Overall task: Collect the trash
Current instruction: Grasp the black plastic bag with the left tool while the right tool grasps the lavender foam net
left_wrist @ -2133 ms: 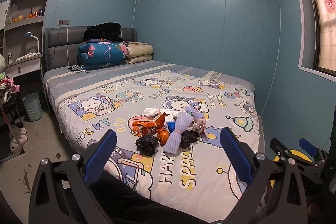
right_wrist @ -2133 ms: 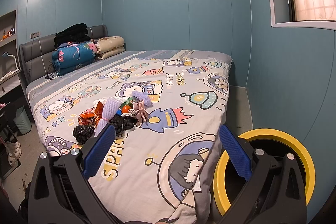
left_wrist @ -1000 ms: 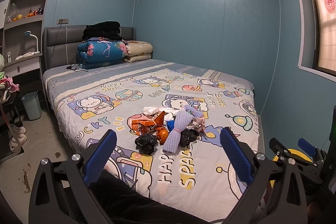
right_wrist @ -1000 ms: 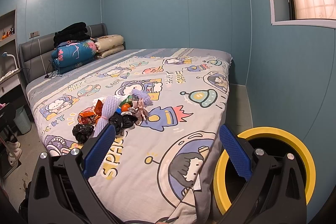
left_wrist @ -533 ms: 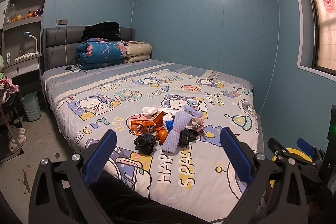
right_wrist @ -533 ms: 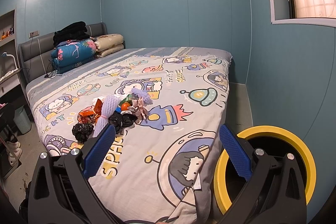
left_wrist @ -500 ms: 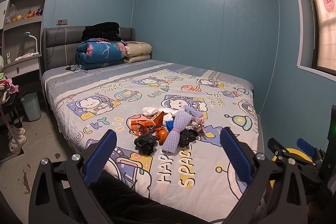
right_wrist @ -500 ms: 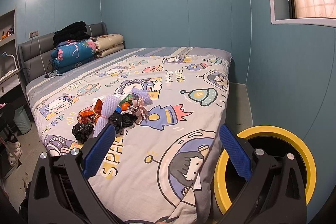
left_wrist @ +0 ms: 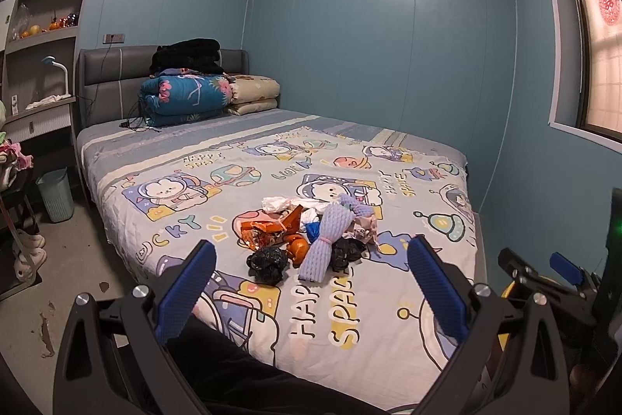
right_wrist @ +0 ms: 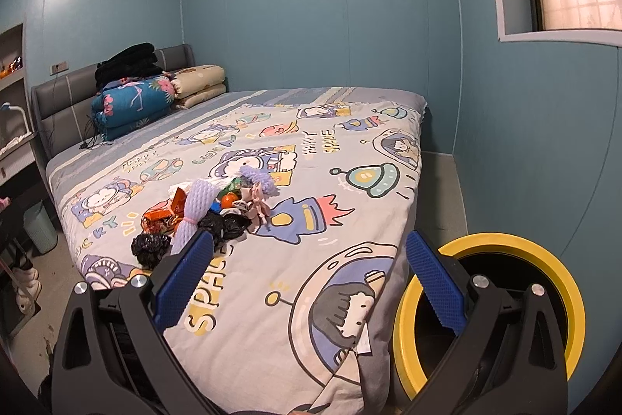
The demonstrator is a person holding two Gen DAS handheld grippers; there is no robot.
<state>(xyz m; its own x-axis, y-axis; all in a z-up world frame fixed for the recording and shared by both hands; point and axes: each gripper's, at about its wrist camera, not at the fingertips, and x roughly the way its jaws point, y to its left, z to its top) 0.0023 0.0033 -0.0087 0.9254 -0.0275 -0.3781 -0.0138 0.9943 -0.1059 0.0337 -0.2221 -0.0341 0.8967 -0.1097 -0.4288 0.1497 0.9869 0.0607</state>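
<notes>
Blue-padded left gripper [left_wrist: 309,282] and right gripper [right_wrist: 311,282] both spread, empty | step: approach | trash pile [left_wrist: 311,232] ahead, untouched | next: advance, pinch one piece

Trash pile [left_wrist: 311,240] mid-bed [left_wrist: 408,298], folded quilts [left_wrist: 186,100] behind (at headboard), bin [right_wrist: 490,314] right of bed.

The right wrist's left fingers [right_wrist: 182,284] cover the near end of the purple foam net [right_wrist: 194,212] and part of a black bag [right_wrist: 149,249], the yellow-rimmed bin [right_wrist: 559,282] sits half behind that gripper's frame, and the shelf's small items [left_wrist: 50,24] are too small to identify.
</notes>
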